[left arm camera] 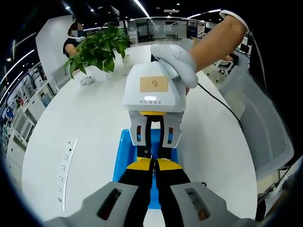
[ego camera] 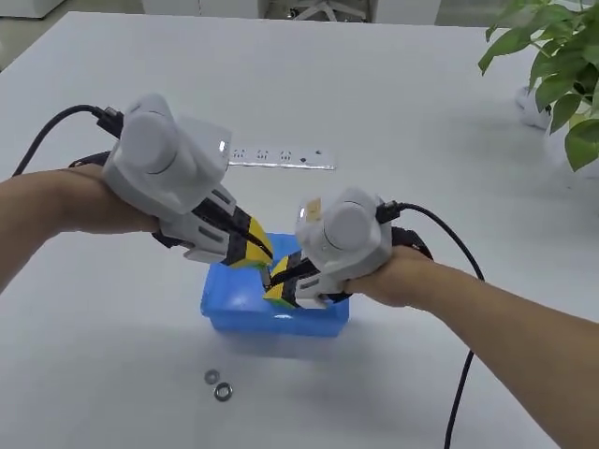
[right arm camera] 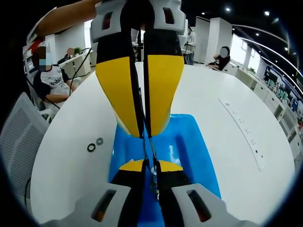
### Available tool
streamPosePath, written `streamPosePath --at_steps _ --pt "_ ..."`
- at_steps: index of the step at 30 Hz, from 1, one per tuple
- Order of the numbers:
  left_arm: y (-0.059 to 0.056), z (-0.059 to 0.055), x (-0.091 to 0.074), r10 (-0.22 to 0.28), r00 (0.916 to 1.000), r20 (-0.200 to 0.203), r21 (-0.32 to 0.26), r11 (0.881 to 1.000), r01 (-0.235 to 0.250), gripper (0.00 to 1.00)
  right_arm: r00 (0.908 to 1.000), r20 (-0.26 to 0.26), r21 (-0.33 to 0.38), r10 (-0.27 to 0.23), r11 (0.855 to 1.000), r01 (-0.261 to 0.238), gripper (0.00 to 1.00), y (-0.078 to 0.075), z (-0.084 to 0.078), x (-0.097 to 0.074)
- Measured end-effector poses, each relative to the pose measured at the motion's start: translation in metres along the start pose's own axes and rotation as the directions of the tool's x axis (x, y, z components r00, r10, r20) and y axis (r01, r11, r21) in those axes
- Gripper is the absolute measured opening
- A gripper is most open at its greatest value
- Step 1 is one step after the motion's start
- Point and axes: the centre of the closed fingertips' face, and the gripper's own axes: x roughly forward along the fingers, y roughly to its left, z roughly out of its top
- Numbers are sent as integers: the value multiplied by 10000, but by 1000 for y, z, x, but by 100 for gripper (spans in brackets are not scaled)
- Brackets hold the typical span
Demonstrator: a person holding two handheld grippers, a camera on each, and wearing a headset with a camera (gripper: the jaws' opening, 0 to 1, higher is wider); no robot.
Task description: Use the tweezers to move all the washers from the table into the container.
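A blue container [ego camera: 234, 316] stands on the white table, and both grippers meet tip to tip above it. My left gripper [ego camera: 260, 254] comes in from the left, its yellow jaws pressed together. My right gripper [ego camera: 278, 290] faces it from the right. In the right gripper view the thin metal tweezers [right arm camera: 147, 149] run from the left gripper [right arm camera: 143, 133] down into my right gripper [right arm camera: 150, 166]; both look shut on them. Two washers [ego camera: 217, 384] lie on the table in front of the container, also seen as washers [right arm camera: 94, 144] left of the container [right arm camera: 194, 142].
A white power strip [ego camera: 281, 157] lies behind the container. A green plant [ego camera: 552, 75] stands at the far right. A black cable [ego camera: 459, 393] trails from the right gripper over the table's near right. People sit at desks in the background.
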Motion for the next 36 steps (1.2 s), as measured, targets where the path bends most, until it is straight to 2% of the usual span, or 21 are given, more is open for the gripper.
streamPosePath --at_steps 19,32,36 --pt "-10 16 -21 247 9997 21 210 9995 -248 6 9993 174 -169 -333 9993 336 11 7 20 -17" --pt "-23 27 -35 398 9992 29 365 9985 -399 6 9981 277 -304 -550 9980 559 11 20 35 -29" --pt "-31 29 -39 397 9992 -48 446 9982 -394 6 9979 313 -323 -565 9978 575 11 26 37 -30"
